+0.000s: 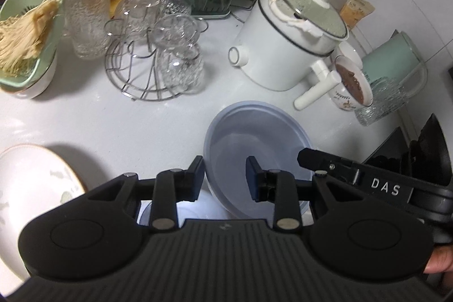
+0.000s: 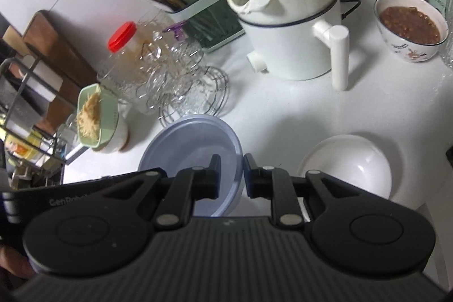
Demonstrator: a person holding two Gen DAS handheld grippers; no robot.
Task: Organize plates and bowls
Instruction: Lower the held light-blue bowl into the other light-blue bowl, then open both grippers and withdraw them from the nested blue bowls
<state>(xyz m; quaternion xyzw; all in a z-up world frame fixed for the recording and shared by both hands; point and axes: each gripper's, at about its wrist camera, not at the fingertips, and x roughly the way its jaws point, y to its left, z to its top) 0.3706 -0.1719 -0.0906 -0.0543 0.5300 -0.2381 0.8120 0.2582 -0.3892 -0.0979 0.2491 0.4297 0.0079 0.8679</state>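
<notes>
Left gripper jaws pinching blue bowl rim, right gripper likewise

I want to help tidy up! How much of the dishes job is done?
Nothing looks stacked yet. In hand: both hand-held grippers, left and right, pinch opposite rims of the blue bowl, which is tilted. Left to sort: the white bowl and the patterned plate on the counter.
</notes>
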